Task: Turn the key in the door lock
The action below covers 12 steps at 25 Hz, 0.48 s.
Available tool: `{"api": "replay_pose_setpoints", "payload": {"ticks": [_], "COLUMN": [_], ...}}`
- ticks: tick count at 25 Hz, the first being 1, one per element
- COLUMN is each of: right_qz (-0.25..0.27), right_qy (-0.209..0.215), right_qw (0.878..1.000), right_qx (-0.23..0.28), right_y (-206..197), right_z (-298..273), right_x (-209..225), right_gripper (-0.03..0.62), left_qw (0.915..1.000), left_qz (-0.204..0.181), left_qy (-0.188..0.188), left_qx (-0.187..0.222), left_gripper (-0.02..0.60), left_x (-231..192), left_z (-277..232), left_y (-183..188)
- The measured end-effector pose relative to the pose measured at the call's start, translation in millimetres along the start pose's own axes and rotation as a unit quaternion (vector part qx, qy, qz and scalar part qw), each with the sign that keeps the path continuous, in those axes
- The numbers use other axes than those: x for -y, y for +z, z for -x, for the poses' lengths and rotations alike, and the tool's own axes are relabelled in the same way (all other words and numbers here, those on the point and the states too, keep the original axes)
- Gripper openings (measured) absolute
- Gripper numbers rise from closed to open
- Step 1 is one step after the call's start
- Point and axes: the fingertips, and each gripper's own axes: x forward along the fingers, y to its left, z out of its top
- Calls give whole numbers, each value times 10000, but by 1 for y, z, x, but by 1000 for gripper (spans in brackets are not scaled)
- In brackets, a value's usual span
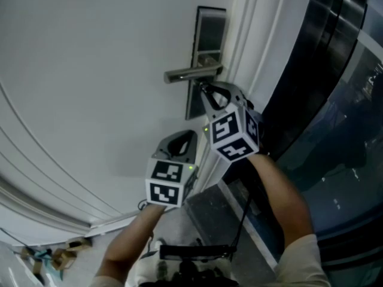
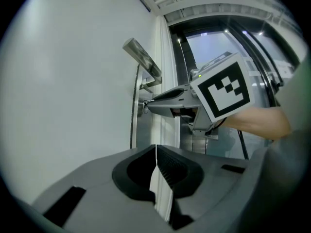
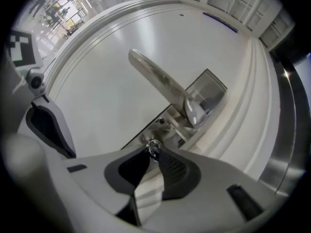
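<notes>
Key (image 3: 153, 144) first: sits in the door lock (image 3: 164, 128), just below centre of the right gripper view, under the lever handle (image 3: 160, 79). Shows only a small metal ring and a sliver of bow, so possibly part-turned; hard to read. Clamped at the very tips of the right hand-held gripper (image 3: 151, 153), aimed near level at the white door (image 1: 90, 70). Left hand-held gripper (image 1: 179, 143): lower centre of the head view, jaws together on nothing, off the door.

Could slip off the thin bow under twist, given so shallow a bite. Could bind or bend if twisted off the lock's axis. Could knock the handle just above.
</notes>
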Motion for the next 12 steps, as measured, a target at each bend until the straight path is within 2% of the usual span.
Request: {"api": "replay_pose_setpoints", "payload": {"ticks": [7, 9, 10, 12], "right_qz": [-808, -1297, -1610, -2064], "right_qy": [124, 234, 303, 340], "right_qw": [9966, 9912, 9863, 9774], "right_qx": [78, 142, 201, 310], "right_y": [1, 1, 1, -1], "right_z": [1, 1, 1, 1], "right_x": [3, 4, 4, 7], "right_gripper": [75, 60, 17, 17], "left_qw": [10000, 10000, 10000, 10000], "left_qz": [4, 11, 10, -2], "left_qy": [-11, -5, 1, 7], "left_qx": [3, 0, -1, -4], "left_gripper": [18, 18, 18, 17], "left_x": [2, 2, 2, 2], "left_z": [-1, -1, 0, 0], "left_y": [0, 0, 0, 1]}}
